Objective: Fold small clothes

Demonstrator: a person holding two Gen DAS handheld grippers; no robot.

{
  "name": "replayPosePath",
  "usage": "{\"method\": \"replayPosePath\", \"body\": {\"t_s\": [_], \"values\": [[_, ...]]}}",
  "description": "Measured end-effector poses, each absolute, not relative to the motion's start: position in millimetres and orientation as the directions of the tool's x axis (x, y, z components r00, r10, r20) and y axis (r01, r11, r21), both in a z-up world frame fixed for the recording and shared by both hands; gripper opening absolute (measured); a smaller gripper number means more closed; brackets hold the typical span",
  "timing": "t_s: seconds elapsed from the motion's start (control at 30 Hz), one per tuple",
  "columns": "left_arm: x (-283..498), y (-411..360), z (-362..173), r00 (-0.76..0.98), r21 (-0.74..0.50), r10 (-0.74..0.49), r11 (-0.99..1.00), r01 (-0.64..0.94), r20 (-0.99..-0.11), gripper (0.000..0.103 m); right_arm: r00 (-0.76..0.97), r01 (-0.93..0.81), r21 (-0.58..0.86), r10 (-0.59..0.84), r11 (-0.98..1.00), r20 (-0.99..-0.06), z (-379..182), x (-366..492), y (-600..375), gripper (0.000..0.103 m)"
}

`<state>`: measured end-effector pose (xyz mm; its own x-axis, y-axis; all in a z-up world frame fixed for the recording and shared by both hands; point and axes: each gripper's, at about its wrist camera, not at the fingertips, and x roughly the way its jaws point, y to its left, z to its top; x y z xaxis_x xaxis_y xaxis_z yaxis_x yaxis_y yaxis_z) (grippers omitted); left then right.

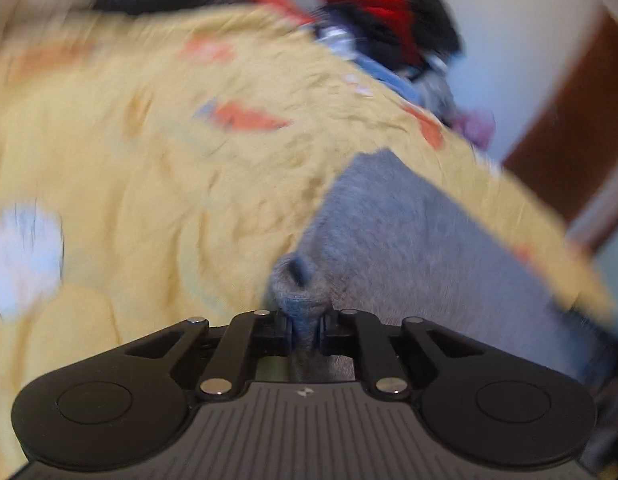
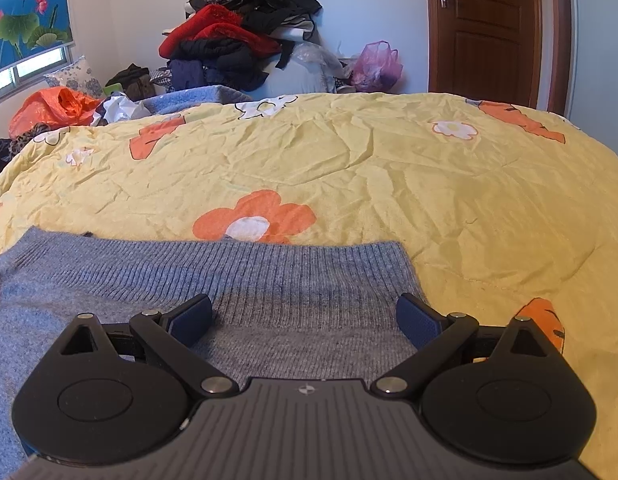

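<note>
A grey-blue knitted sweater (image 2: pixel 213 280) lies flat on the yellow flowered bedspread (image 2: pixel 389 168), its ribbed hem toward the far side. My right gripper (image 2: pixel 305 320) hovers over the hem, open, its blue pads apart with nothing pinched. The left wrist view is blurred. There my left gripper (image 1: pixel 306 328) is shut on a bunched fold of the sweater (image 1: pixel 409 240), which rises from the bedspread (image 1: pixel 149 160) into the jaws.
A heap of red, black and blue clothes (image 2: pixel 245 36) is piled at the far side of the bed. An orange plastic bag (image 2: pixel 53 108) lies far left, a purple bag (image 2: pixel 377 66) by the wall. A brown door (image 2: pixel 485 28) stands at the right.
</note>
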<state>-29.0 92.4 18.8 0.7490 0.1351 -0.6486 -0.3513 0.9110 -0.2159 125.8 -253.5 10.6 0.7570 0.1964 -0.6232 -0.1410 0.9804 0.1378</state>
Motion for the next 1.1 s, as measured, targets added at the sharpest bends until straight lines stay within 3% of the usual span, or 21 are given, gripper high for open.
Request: {"method": "replayPosePath", "body": {"t_s": [0.07,0.13,0.17,0.27,0.37,0.47,0.57,0.6,0.63,0.93,1.1], "values": [[-31,46,14,0.781,0.081,0.219,0.974,-0.212,-0.585,0.009,0.750,-0.149,0.135,0.201,0.980,-0.630,11,127,-253,0.099],[-37,16,5,0.809,0.237,0.243,0.963,-0.132,-0.535,0.009,0.732,-0.165,0.104,0.192,0.981,-0.654,14,131,-248,0.101],[-40,11,6,0.825,0.254,0.232,0.961,-0.112,-0.515,0.009,0.727,-0.159,0.075,0.168,0.984,-0.665,18,132,-244,0.100],[-41,18,7,0.826,0.203,0.201,0.973,-0.107,-0.526,0.009,0.771,-0.124,0.104,0.161,0.987,-0.617,44,123,-227,0.096],[-40,33,8,0.828,0.113,0.155,0.987,-0.112,-0.539,0.009,0.715,-0.263,0.289,0.387,0.921,-0.582,69,113,-193,0.101],[-40,37,7,0.831,0.085,0.138,0.990,-0.109,-0.539,0.009,0.573,-0.432,0.346,0.550,0.833,-0.608,79,105,-128,0.100],[-42,35,9,0.838,0.085,0.138,0.990,-0.109,-0.528,0.009,0.417,-0.557,0.392,0.655,0.732,-0.630,81,99,-63,0.083],[-43,35,9,0.842,0.086,0.138,0.990,-0.109,-0.521,0.009,0.369,-0.579,0.405,0.670,0.708,-0.644,81,100,-42,0.070],[-45,34,9,0.847,0.090,0.139,0.990,-0.108,-0.512,0.009,0.333,-0.600,0.400,0.670,0.693,-0.663,81,100,-23,0.067],[-51,19,11,0.875,0.140,0.077,0.990,-0.011,-0.477,0.009,0.229,-0.671,0.205,0.462,0.712,-0.857,66,117,75,0.070],[-47,21,10,0.870,0.126,0.052,0.992,0.012,-0.490,0.009,0.236,-0.691,0.166,0.436,0.704,-0.869,58,117,77,0.073]]}}
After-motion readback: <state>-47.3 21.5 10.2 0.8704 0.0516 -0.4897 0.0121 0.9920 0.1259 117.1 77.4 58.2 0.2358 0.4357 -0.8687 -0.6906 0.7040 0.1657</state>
